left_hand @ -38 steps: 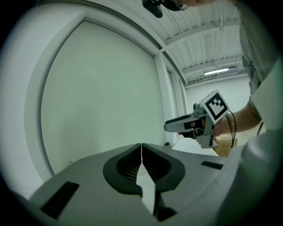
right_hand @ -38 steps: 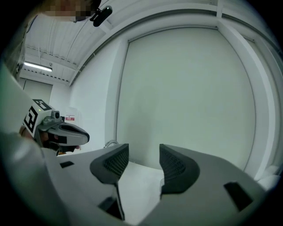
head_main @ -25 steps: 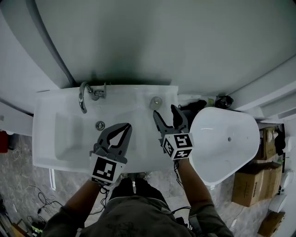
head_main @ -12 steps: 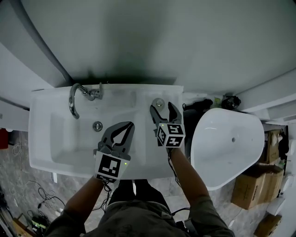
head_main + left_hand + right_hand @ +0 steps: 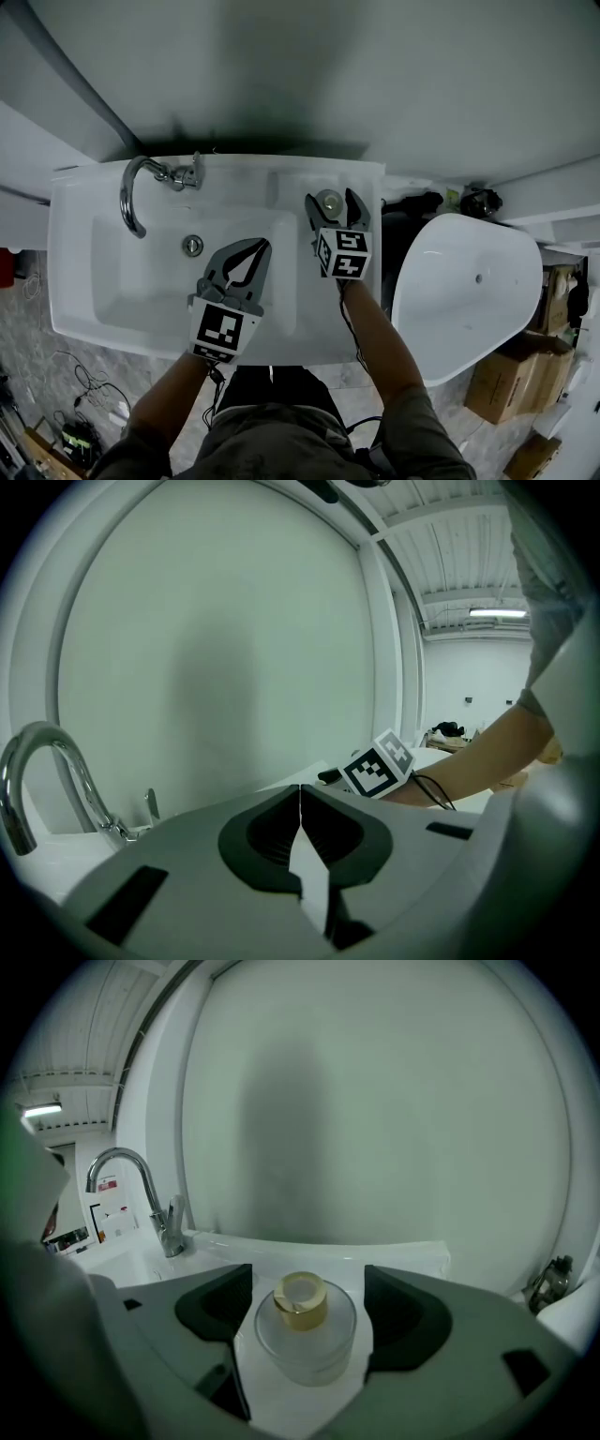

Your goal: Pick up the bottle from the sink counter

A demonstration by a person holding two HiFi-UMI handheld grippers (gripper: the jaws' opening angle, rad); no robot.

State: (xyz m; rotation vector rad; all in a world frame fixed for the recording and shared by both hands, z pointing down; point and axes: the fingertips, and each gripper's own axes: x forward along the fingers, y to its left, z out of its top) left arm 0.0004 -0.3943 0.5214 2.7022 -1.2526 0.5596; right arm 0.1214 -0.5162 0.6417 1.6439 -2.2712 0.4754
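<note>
At the far left, a curved chrome faucet (image 5: 131, 192) is arching over the white sink (image 5: 75, 281), with the drain (image 5: 192, 246) lying in the basin beside it. The left gripper (image 5: 264, 246) is hovering over the basin's right part. Its jaws are pressing together tip to tip with nothing between them, as the left gripper view (image 5: 300, 787) is showing plainly.

Further right, the right gripper (image 5: 332, 202) is pointing at the back right corner of the sink counter (image 5: 281, 187), near the wall. Its jaws have just been opening and are standing wide apart. The bottle (image 5: 305, 1330), a squat clear one with a gold cap (image 5: 300, 1302), is standing upright on the counter between the two jaws. The pads are flanking it on both sides without touching it. From the head view the bottle (image 5: 329, 201) is showing between the fingertips.

To the right of the sink, a white oval bowl (image 5: 469, 291) is sitting apart from both grippers.
</note>
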